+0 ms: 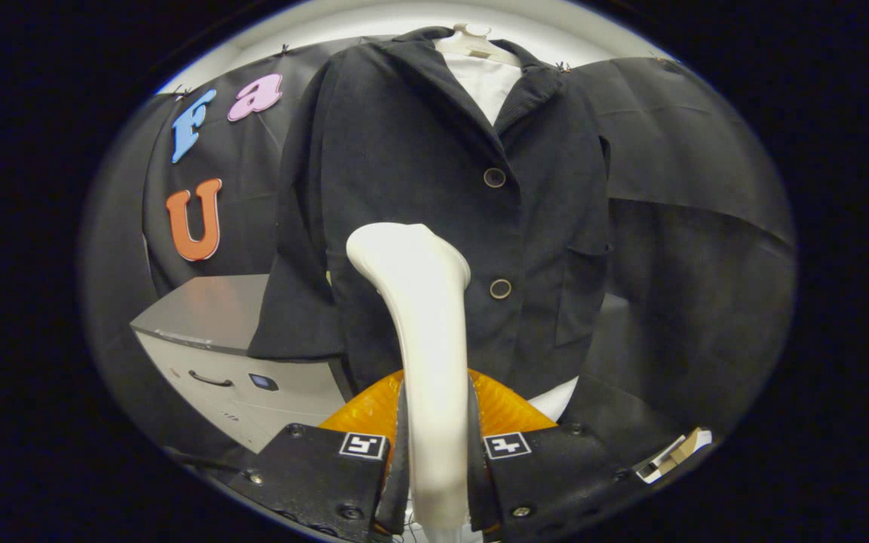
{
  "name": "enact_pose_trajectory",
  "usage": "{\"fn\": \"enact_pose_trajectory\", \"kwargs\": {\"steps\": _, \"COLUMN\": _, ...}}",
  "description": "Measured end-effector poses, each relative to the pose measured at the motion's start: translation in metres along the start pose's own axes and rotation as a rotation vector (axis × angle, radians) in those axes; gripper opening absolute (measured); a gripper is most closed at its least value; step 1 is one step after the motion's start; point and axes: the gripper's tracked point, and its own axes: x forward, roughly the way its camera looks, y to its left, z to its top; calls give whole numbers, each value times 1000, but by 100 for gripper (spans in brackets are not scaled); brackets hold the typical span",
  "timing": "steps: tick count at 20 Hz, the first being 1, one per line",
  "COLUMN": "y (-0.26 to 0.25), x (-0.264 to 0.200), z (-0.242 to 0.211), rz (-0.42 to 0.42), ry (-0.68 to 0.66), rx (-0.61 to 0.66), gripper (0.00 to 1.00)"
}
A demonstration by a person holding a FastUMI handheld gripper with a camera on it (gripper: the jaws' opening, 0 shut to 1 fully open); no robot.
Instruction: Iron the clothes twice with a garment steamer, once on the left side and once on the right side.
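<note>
Claw (434,452) pinching steamer (423,317), head at jacket (434,173) w/ buttons (500,288) at 3 o'clock; could snag them.

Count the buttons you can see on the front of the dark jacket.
2: one button sits below the lapel, the other lower, beside the steamer gripped by the gripper. More may hide behind it.
</note>
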Motion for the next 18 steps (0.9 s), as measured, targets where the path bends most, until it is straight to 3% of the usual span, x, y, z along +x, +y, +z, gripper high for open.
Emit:
{"fn": "enact_pose_trajectory", "kwargs": {"steps": 9, "y": -21, "x": -31, "z": 15, "rz": -1, "ry": -21, "rx": 44, "gripper": 34}}
{"fn": "enact_pose_trajectory", "kwargs": {"steps": 18, "y": -111, "x": -82, "z": 79, "rz": -85, "ry": -121, "rx": 137, "gripper": 34}}
